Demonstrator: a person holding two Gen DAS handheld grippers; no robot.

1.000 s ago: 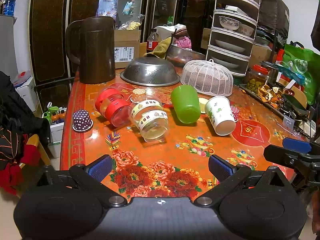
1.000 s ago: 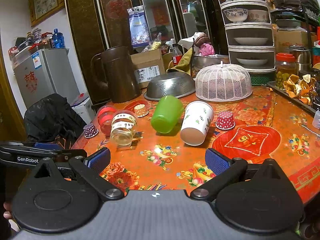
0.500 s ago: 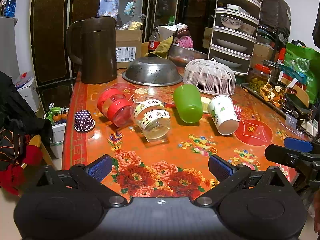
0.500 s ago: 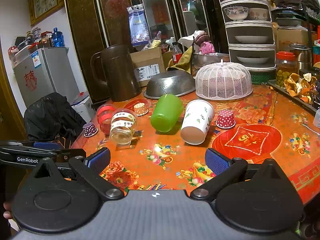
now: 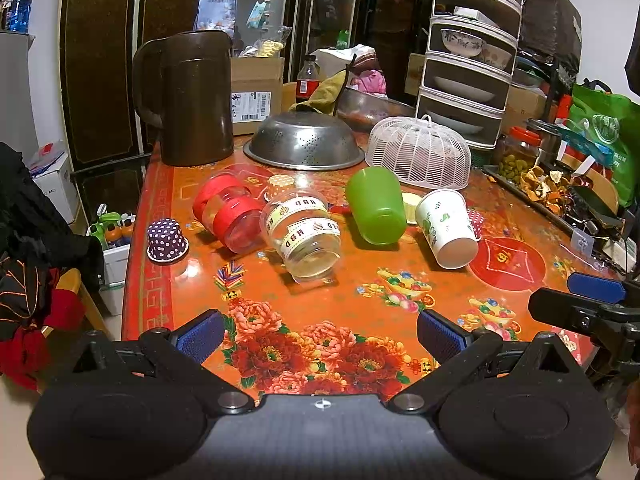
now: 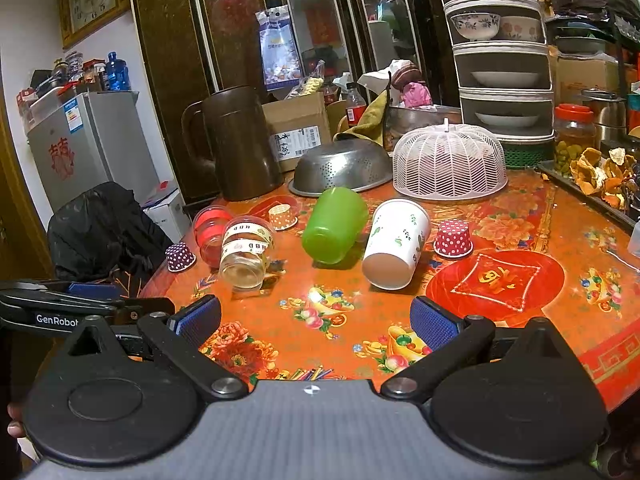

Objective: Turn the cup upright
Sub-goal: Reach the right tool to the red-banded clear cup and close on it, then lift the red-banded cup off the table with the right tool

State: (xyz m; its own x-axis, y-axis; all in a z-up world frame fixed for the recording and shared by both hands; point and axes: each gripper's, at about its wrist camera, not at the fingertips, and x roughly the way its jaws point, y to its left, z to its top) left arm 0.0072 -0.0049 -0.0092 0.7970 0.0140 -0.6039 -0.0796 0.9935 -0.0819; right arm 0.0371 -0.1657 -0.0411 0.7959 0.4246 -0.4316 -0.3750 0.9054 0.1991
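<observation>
Several cups lie on their sides on the orange floral table [image 5: 360, 304]: a red-banded clear cup [image 5: 228, 216], a clear cup with "HBD" tape [image 5: 304, 236], a green cup [image 5: 376, 212] and a white paper cup with green leaves [image 5: 448, 228]. The same cups show in the right wrist view: red-banded cup [image 6: 210, 228], taped cup [image 6: 246, 252], green cup [image 6: 334, 226], white cup [image 6: 396, 244]. My left gripper [image 5: 320, 334] is open and empty, near the table's front edge. My right gripper [image 6: 314, 322] is open and empty, also short of the cups.
Small dotted paper cups stand inverted: purple [image 5: 167, 240], red [image 6: 453, 238], tan [image 6: 282, 217]. Behind stand a brown jug [image 5: 192, 96], an upturned steel colander [image 5: 304, 146], a white mesh food cover [image 5: 420, 156] and a tiered dish rack [image 5: 468, 60]. A tray of peels [image 5: 544, 188] lies on the right.
Both grippers have drifted slightly forward toward the cups. Nothing on the table has moved; both jaws stay open.
</observation>
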